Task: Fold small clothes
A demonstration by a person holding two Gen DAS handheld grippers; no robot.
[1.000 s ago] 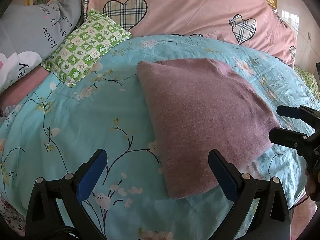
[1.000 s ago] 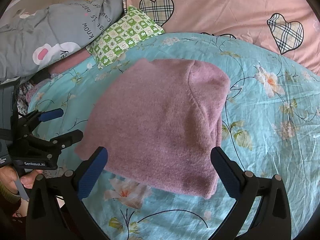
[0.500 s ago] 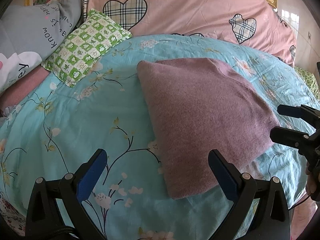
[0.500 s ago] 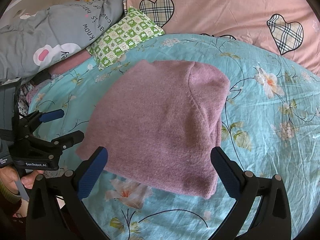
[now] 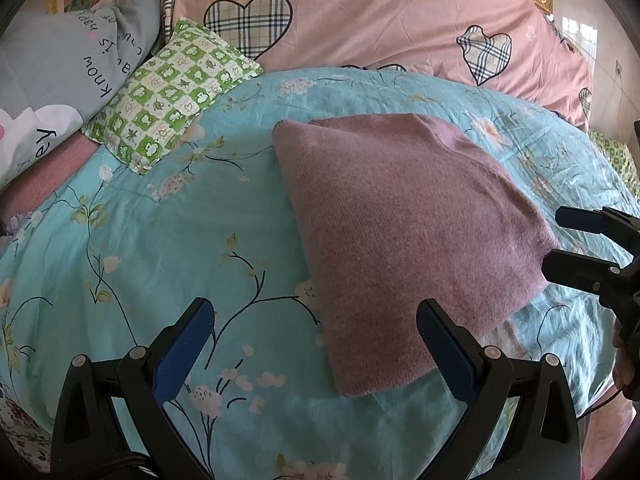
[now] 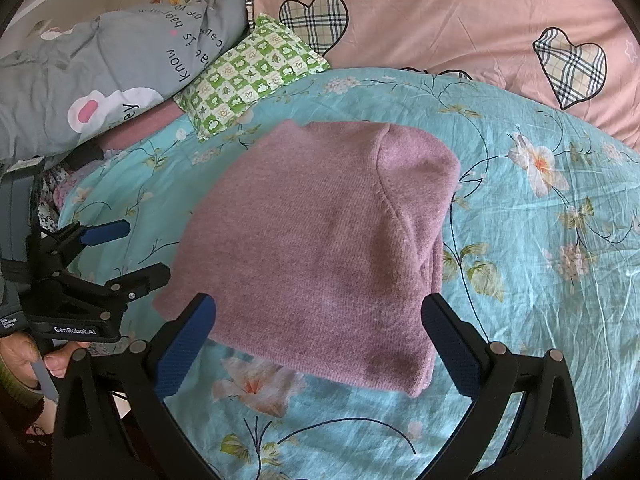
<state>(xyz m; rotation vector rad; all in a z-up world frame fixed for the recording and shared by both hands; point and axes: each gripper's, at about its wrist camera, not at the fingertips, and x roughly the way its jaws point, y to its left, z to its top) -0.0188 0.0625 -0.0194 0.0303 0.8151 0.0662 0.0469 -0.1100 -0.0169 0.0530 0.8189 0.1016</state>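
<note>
A mauve knit garment [image 5: 404,232] lies folded into a compact block on the turquoise floral bedspread [image 5: 160,240]; it also shows in the right wrist view [image 6: 320,248]. My left gripper [image 5: 316,344] is open and empty, above the bedspread by the garment's near left corner. My right gripper [image 6: 320,336] is open and empty, hovering over the garment's near edge. The right gripper also shows at the right edge of the left wrist view [image 5: 560,240], and the left gripper at the left of the right wrist view [image 6: 136,252].
A green checked pillow [image 5: 168,92] lies at the back left, beside a grey printed quilt [image 5: 60,72]. A pink quilt with plaid hearts [image 5: 380,20] runs along the back. The bedspread drops away at the near edge.
</note>
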